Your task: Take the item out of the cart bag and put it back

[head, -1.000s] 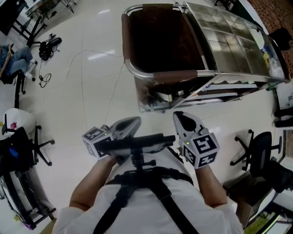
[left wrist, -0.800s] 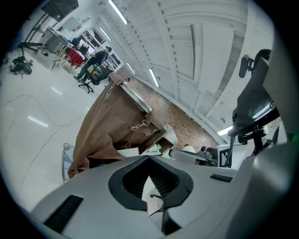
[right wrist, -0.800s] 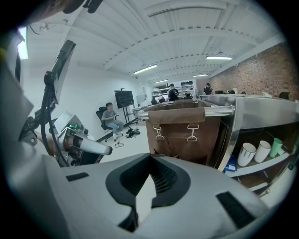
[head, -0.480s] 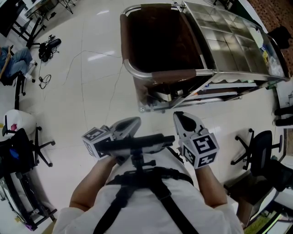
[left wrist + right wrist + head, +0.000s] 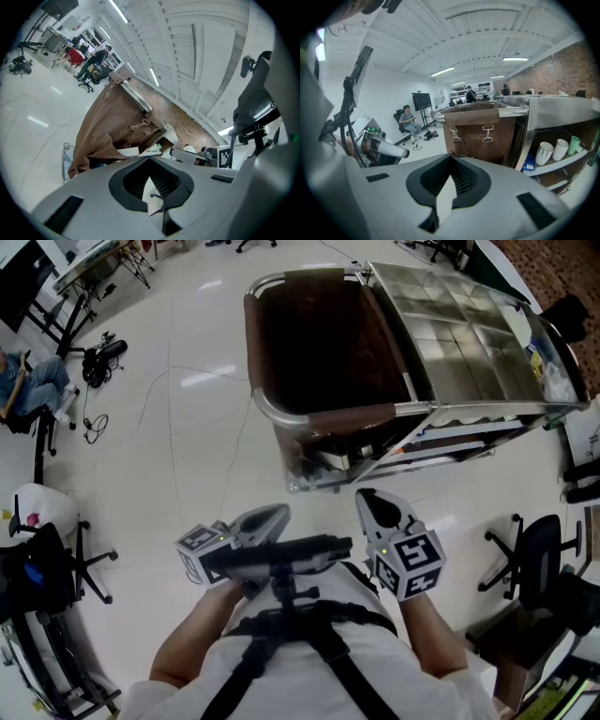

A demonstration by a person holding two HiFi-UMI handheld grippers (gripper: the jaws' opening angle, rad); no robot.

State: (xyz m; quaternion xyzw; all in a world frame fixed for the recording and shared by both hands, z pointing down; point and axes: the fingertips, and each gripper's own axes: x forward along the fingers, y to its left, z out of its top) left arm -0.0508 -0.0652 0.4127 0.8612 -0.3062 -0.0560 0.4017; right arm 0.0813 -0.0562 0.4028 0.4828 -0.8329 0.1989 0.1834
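Brown cart bag (image 5: 323,343) gapes upward (long axis pointing straight ahead), with left gripper (image 5: 279,513) and right gripper (image 5: 366,497) both clenched empty.

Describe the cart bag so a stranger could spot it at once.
Find the steel cart on the pale floor. The bag hangs at its left end in the head view. It alone is brown fabric; the rest is shiny metal.

Brown cart bag (image 5: 319,343) hangs open on the steel cart (image 5: 469,329) (inside too dark to read)
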